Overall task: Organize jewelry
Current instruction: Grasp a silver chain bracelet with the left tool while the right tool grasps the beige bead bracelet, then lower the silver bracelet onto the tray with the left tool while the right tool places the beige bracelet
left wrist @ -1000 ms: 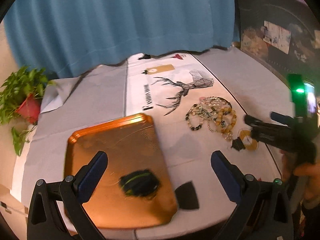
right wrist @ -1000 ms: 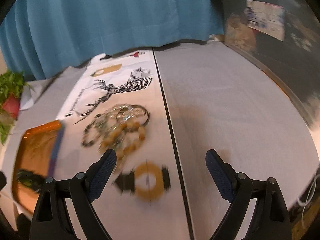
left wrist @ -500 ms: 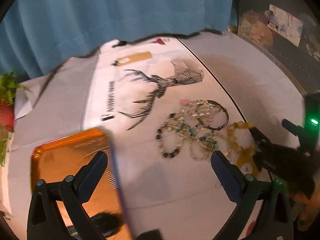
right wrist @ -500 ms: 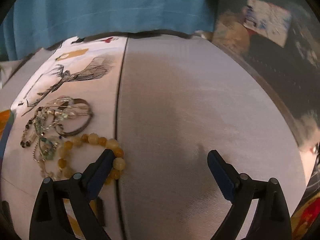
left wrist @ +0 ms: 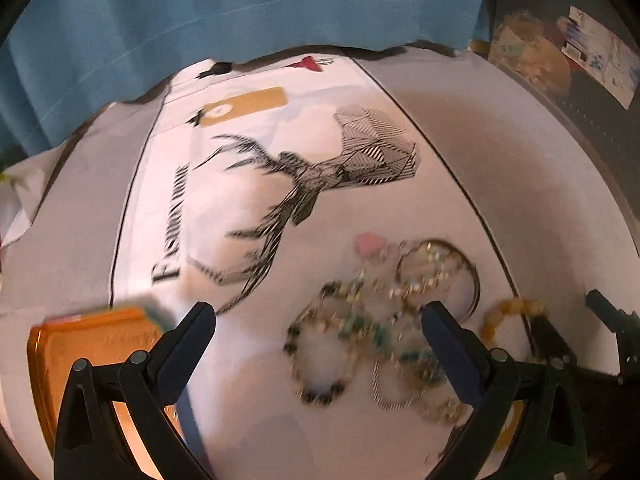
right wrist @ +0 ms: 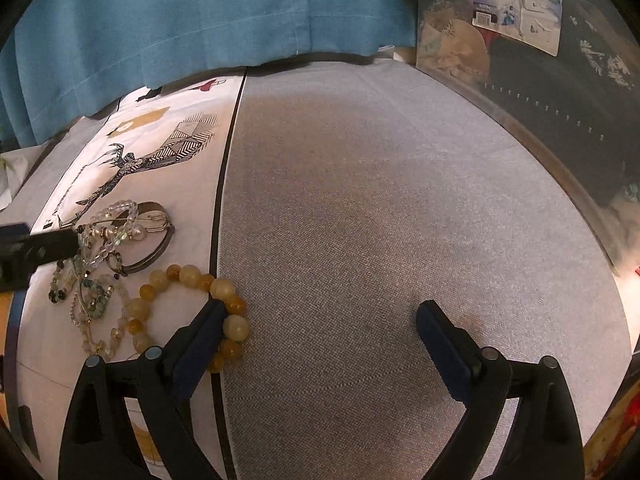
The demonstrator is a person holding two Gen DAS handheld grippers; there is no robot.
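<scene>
My left gripper point(left wrist: 318, 326) is spread wide and grips nothing, hovering over a blurred tangle of bracelets point(left wrist: 380, 320) that lies between its fingers and slightly toward the right one. An orange tray point(left wrist: 48, 344) sits at its lower left. My right gripper point(right wrist: 320, 324) is likewise spread and empty; a yellow bead bracelet point(right wrist: 188, 276) lies against its left fingertip point(right wrist: 204, 332) on the deer-print cloth point(right wrist: 140, 152), with grey table covering point(right wrist: 380, 220) ahead.
</scene>
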